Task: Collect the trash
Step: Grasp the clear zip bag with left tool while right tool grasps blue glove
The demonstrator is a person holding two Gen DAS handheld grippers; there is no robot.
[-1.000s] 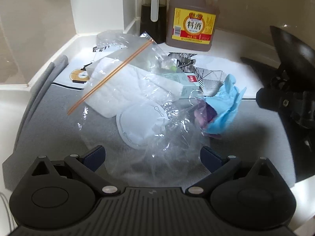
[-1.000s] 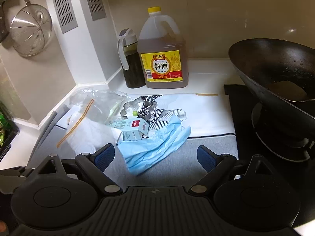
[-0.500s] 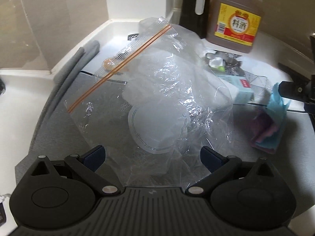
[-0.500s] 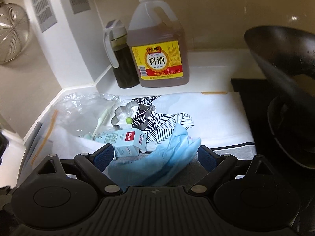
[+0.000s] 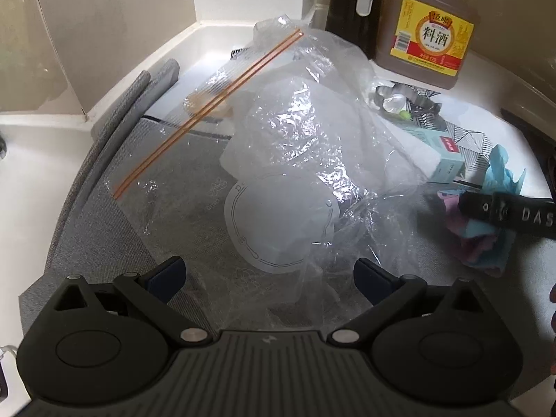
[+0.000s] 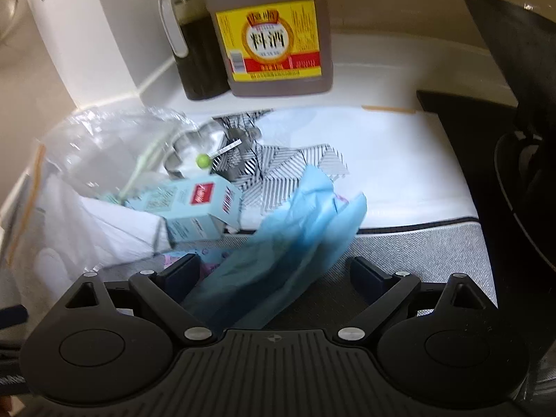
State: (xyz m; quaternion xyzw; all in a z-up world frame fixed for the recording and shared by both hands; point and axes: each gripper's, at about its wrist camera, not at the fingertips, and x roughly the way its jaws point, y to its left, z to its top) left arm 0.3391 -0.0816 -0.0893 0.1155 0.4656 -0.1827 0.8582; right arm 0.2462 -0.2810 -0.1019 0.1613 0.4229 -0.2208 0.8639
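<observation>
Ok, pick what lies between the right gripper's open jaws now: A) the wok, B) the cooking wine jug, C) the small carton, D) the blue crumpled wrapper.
D: the blue crumpled wrapper runs down between the right gripper's spread jaws, not yet clamped.

Wine jug (image 6: 274, 34), sauce btl (image 6: 198, 52), wok (image 6: 521, 104).

Both grippers (image 5: 269, 276) (image 6: 276, 274) wide apart

Dim warm indoor light; glare on plastic bag (image 5: 299, 146); right view motion-blurred; fisheye edges.
</observation>
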